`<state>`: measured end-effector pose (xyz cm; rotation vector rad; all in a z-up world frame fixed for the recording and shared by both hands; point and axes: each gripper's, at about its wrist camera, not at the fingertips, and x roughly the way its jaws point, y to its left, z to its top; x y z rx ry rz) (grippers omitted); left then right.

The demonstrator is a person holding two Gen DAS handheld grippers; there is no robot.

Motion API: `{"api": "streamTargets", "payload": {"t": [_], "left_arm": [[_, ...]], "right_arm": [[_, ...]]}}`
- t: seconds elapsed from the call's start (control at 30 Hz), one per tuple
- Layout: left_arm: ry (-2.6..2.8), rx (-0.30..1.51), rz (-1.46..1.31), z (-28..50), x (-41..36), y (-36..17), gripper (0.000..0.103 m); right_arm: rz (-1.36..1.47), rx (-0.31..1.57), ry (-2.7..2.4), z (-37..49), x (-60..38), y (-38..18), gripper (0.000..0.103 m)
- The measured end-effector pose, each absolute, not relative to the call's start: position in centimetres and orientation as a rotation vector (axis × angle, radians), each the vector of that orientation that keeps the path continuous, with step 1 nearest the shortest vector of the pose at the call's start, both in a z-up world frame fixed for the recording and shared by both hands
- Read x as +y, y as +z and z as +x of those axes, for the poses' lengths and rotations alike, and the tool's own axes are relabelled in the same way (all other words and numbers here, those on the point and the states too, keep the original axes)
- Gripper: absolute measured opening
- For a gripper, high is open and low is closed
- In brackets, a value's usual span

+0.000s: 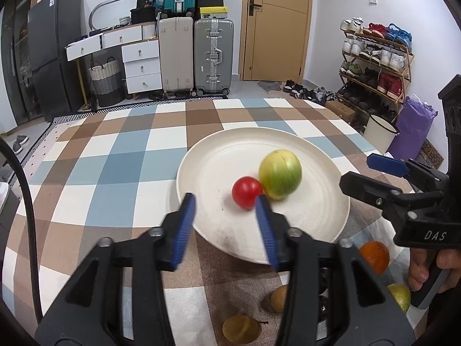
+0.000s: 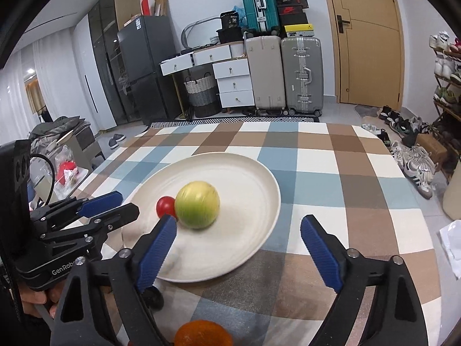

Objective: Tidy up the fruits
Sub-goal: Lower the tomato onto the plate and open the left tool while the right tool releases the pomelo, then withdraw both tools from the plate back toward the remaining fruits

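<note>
- My left claw (image 1: 224, 204) gapes empty over the plate's (image 1: 219, 155) near rim; the tomato (image 1: 246, 192) sits just beyond, touching the round apple (image 1: 280, 178).
- My right claw (image 2: 237, 227) spreads wide, empty; an orange (image 2: 203, 333) lies at the worktop's (image 2: 331, 184) near edge.

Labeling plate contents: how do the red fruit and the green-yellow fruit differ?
Colour: the red fruit is plain glossy red; the green-yellow fruit is green streaked with yellow. Size: the red one is clearly smaller. Position: in the right wrist view the red one sits left of the green-yellow one, nearer the left gripper. Both are round, touching, on the white plate.
</note>
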<state>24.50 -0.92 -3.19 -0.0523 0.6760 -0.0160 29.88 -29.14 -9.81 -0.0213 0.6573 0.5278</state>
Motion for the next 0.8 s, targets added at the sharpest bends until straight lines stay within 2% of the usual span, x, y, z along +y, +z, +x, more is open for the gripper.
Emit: {"api": "streamTargets", "payload": {"t": [0.03,0.07,0.17,0.4,0.63,0.8], "left_arm": [[-0.011,0.667,-0.056,24.3,-0.8,-3.0,0.063],[-0.006,0.659,-0.059,24.1,-0.7,-2.9,0.07],[-0.007,0.644,-0.066,23.6,-0.1,-2.5,0.079],[0.005,0.656,-0.081,22.8,0.5,-2.6,0.084],[0.019,0.652,-0.082,21.7,0.7,-2.7,0.101],[0.016,0.641,-0.087,20.2,0.8,-2.3,0.101]], "right_arm": [[-0.017,0.656,0.523,29.9,-29.3,-9.8,0.096],[-0.015,0.653,0.519,29.8,-29.4,-9.8,0.097],[-0.009,0.629,0.512,29.5,-29.7,-9.7,0.1],[-0.018,0.626,0.515,29.0,-29.9,-9.9,0.102],[0.008,0.641,0.521,29.0,-30.5,-10.0,0.102],[0.007,0.662,0.521,28.3,-30.9,-10.2,0.102]]}}
